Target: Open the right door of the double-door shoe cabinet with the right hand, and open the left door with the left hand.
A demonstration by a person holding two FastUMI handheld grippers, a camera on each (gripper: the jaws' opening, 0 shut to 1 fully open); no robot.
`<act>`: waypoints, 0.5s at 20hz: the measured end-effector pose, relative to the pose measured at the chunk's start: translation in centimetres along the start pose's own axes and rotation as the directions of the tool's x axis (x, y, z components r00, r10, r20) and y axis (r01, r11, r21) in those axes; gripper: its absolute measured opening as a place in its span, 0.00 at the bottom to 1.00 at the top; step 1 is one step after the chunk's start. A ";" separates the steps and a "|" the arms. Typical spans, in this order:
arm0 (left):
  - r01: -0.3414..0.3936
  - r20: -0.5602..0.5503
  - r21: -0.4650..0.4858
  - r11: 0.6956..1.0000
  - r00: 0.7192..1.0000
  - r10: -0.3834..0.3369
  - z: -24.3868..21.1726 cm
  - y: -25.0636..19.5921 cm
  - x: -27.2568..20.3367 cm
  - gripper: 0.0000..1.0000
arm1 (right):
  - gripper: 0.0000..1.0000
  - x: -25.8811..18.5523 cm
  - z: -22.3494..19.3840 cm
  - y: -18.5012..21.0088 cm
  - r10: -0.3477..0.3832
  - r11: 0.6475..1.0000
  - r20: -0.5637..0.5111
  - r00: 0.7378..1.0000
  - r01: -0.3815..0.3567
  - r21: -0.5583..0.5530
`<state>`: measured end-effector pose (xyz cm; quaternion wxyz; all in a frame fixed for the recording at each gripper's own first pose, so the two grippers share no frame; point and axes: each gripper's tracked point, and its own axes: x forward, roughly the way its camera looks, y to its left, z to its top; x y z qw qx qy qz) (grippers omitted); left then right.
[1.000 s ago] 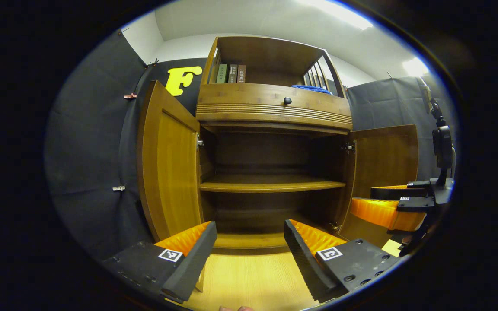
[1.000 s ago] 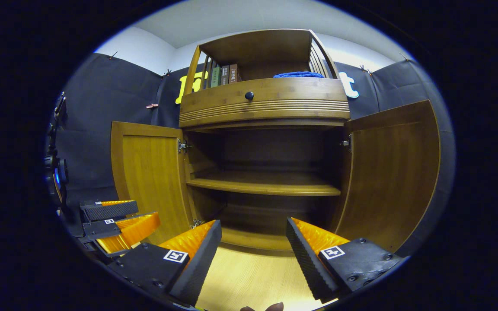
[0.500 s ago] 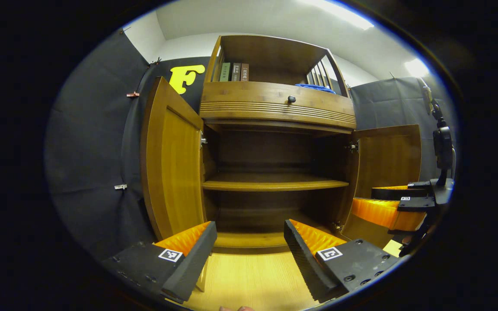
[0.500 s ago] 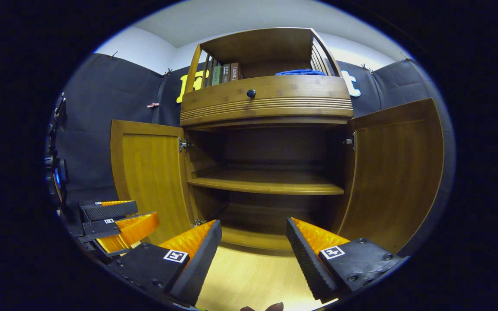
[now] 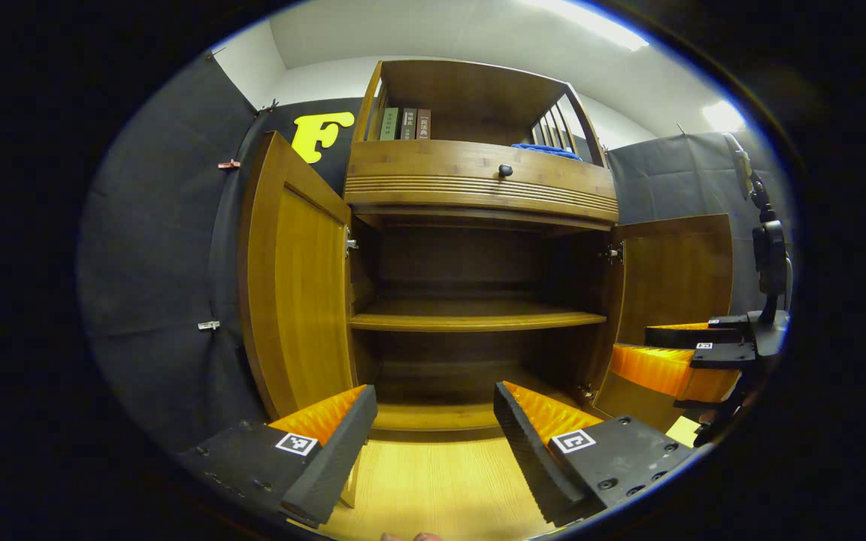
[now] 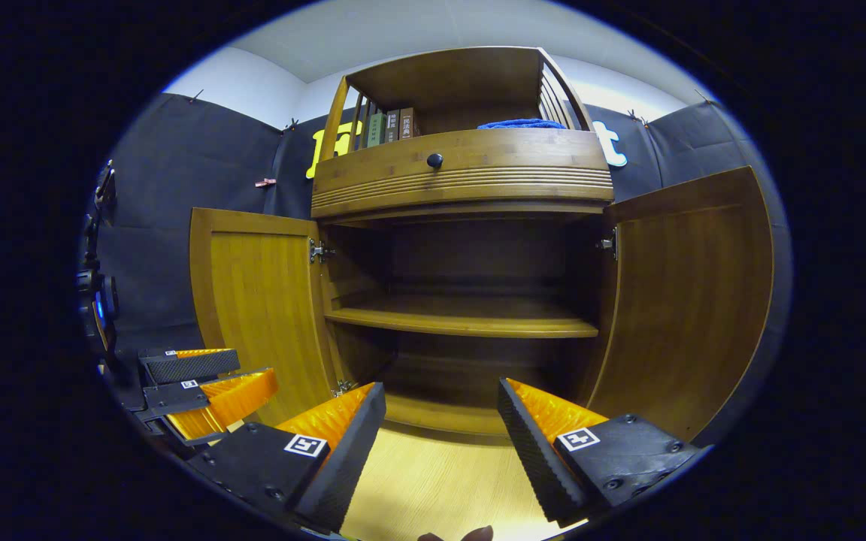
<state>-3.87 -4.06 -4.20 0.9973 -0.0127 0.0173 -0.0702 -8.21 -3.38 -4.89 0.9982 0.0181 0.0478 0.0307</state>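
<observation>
Both doors of the shoe cabinet (image 5: 478,195) stand wide open in front of me: the left door (image 5: 294,282) swung out on my left, the right door (image 6: 685,300) swung out on my right. My left tool (image 5: 433,432) is released, fingers spread and grasping nothing, well short of the cabinet's opening. My right tool (image 6: 440,432) is released too, holding nothing. Inside I see one bare shelf (image 6: 463,321). Above the doors sits a drawer with a dark knob (image 6: 434,159), and on top are books (image 5: 403,124) and a blue cloth (image 6: 522,124).
</observation>
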 end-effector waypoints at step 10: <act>0.005 0.013 -0.003 1.000 1.000 -0.005 0.5 -0.3 0.1 0.99 | 0.87 0.1 0.1 -0.3 -0.008 1.000 0.006 1.000 0.008 -0.007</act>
